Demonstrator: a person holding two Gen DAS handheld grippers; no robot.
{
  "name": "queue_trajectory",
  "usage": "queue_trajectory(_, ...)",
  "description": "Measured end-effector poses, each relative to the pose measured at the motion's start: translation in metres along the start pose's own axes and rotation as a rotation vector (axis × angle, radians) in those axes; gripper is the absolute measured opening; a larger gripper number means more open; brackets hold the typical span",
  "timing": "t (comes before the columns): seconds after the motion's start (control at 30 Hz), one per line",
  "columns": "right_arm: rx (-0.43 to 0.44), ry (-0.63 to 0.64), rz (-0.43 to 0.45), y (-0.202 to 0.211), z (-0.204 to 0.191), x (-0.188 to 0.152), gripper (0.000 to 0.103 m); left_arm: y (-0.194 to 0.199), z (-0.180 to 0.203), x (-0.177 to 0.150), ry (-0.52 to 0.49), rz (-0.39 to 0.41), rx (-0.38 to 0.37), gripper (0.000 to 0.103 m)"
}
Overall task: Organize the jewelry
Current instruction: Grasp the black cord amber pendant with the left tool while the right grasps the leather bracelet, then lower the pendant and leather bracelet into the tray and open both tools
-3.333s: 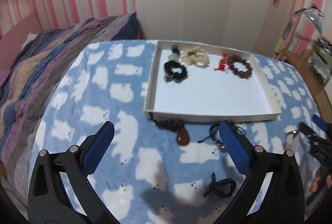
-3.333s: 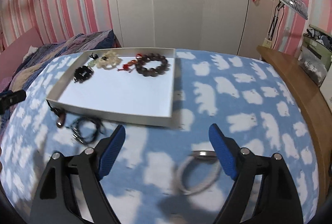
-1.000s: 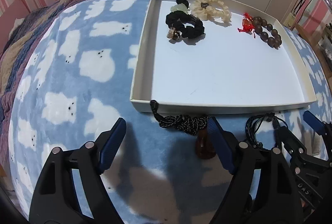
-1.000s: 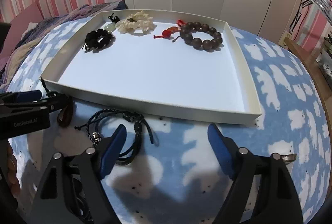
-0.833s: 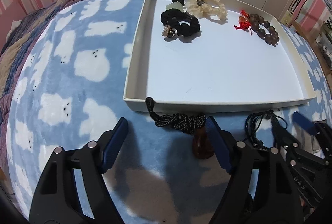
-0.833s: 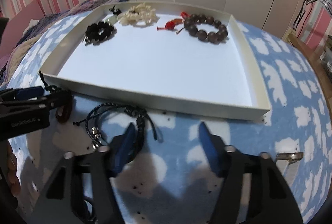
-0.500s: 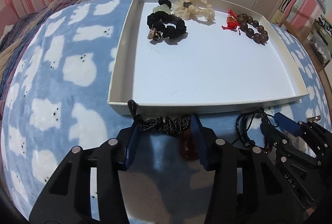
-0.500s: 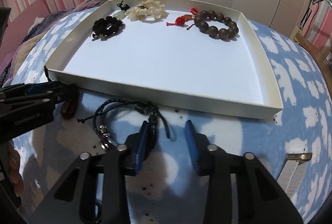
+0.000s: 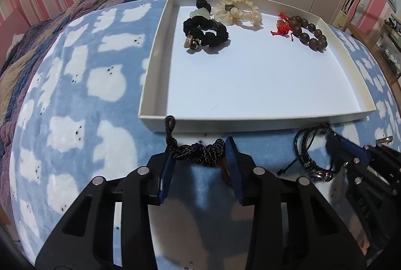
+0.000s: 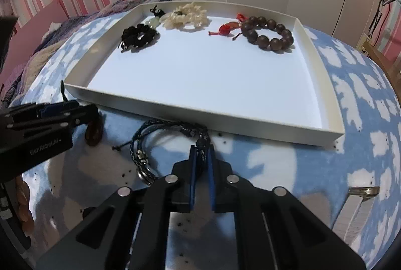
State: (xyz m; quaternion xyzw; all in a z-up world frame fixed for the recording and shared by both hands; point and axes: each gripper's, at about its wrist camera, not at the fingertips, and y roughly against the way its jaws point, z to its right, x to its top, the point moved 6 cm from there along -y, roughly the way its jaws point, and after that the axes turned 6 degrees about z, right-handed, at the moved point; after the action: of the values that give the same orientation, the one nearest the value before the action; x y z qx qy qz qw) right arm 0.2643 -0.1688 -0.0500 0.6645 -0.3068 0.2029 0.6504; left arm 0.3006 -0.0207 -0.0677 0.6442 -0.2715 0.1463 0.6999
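The right gripper (image 10: 201,157), lower centre, pinches the braided bracelet (image 10: 160,137); the left gripper (image 9: 198,157) narrowly brackets the cord necklace (image 9: 195,153). Lift both straight, clearing the tray (image 10: 175,117) wall above before releasing.

I see a twisted black cord necklace (image 9: 198,153) with amber pendant (image 10: 93,131) and a braided bracelet (image 10: 160,142) lying before the white tray (image 9: 250,122).

Directly ahead of our left gripper (image 9: 199,157), the white tray (image 9: 250,123) wall blocks low forward travel. Our right gripper (image 10: 201,162) crowds its right side. To its left, the blanket (image 9: 75,99) lies open.
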Motion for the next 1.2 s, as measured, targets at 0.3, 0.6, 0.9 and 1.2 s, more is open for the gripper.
queue_trajectory(0.3,-0.006,0.001,0.072,0.031,0.013,0.016,0.008,0.037,0.007,-0.001,-0.02,0.072,0.011,0.034)
queue_trajectory(0.6,-0.048,-0.026,0.151,0.049,0.047,0.058,0.008,0.063,0.02,0.037,-0.011,0.142,-0.029,0.033)
queue_trajectory(0.9,-0.115,-0.049,0.087,-0.009,0.079,0.092,0.008,0.002,0.054,0.106,-0.03,0.098,-0.064,0.033)
queue_trajectory(1.2,-0.179,-0.087,0.028,-0.051,0.105,0.095,0.008,-0.047,0.068,0.124,-0.067,0.067,-0.004,0.033)
